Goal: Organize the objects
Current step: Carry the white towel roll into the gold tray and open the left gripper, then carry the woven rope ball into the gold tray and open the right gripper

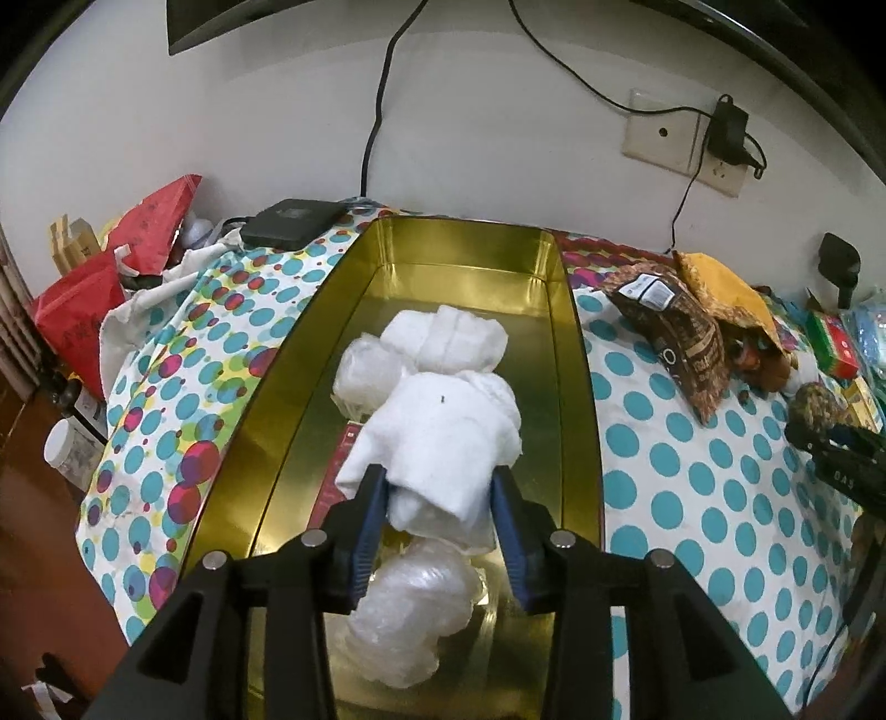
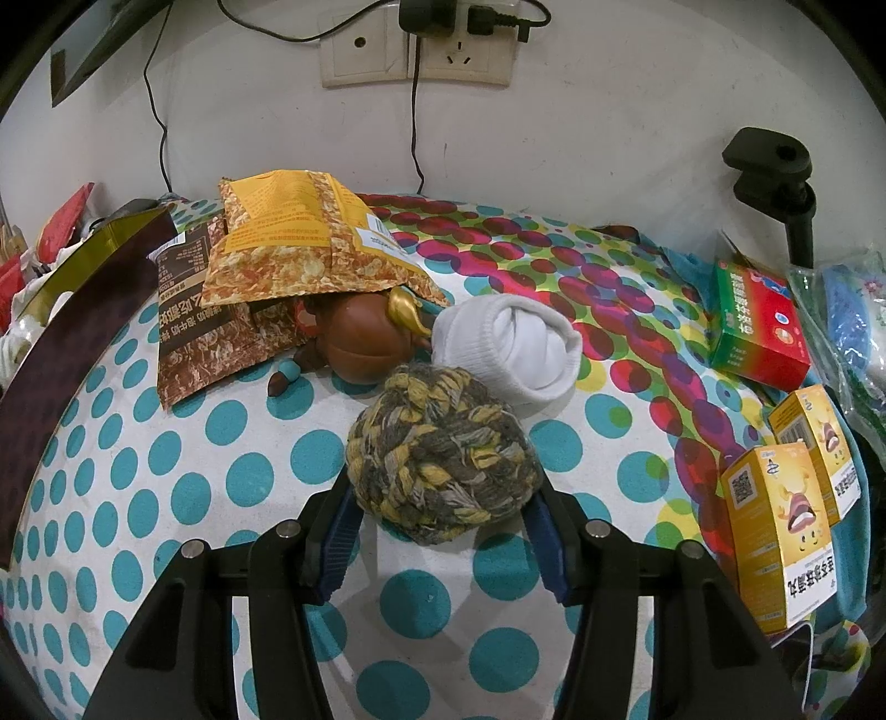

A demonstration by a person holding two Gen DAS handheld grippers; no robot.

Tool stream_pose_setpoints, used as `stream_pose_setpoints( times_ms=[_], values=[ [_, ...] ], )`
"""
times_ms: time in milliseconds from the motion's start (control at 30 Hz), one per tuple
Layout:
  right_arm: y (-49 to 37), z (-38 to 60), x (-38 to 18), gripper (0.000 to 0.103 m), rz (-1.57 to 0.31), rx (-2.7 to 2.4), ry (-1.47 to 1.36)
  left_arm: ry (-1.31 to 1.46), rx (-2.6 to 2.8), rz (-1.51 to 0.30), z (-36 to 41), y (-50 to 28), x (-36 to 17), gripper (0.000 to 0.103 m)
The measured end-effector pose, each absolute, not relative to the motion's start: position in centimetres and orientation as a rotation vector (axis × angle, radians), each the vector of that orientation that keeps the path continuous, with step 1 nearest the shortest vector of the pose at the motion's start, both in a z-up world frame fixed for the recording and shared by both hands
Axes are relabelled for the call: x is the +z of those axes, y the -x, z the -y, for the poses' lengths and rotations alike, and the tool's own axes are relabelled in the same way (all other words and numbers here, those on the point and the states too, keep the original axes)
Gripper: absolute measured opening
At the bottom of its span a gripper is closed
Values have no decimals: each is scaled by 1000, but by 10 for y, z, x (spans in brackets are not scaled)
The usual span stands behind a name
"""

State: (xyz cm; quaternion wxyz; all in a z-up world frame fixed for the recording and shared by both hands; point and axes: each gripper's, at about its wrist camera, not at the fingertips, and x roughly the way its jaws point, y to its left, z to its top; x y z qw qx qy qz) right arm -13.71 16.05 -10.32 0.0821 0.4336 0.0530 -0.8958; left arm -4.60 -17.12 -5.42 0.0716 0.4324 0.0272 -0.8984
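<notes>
A gold tin box (image 1: 576,354) lies open on the polka-dot cloth. My left gripper (image 1: 437,493) is shut on a rolled white sock (image 1: 437,437) and holds it inside the box. Another white sock roll (image 1: 443,338) and two clear plastic bundles (image 1: 412,615) lie in the box. My right gripper (image 2: 443,515) is shut on a yellow-grey yarn ball (image 2: 443,454) just above the cloth. A further white sock roll (image 2: 509,343) and a brown toy figure (image 2: 365,338) lie just beyond the ball. The box's edge (image 2: 83,260) shows at the left of the right wrist view.
Two snack bags (image 2: 288,243) lie by the wall, also in the left wrist view (image 1: 686,327). Yellow medicine boxes (image 2: 781,526) and a red-green box (image 2: 758,327) sit at the right. Red bags (image 1: 111,277) and a black device (image 1: 293,221) are at the left. Cables hang from wall sockets (image 2: 415,50).
</notes>
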Motion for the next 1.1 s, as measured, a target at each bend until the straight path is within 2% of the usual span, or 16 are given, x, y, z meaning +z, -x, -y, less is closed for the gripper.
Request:
stream_pose_setpoints(
  times_ms=[233, 400, 600, 733, 900, 1100],
  values=[
    [128, -161, -96, 50, -202, -2698, -1237, -1293, -2699, -65, 167, 32, -53, 41],
    [124, -161, -93, 49, -230, -2700, -1208, -1312, -2696, -107, 171, 22, -52, 50],
    [118, -156, -85, 49, -214, -2733, -1142, -1299, -2681, -184, 186, 3, -49, 50],
    [107, -147, -77, 49, -277, -2753, -1031, -1281, -2675, -197, 195, -8, -46, 50],
    [89, -113, -67, 49, -334, -2692, -980, -1232, -2691, -223, 205, -24, -37, 50],
    [59, -39, -27, 49, -297, -2503, -841, -1160, -2710, -285, 219, -43, -24, 50]
  ],
)
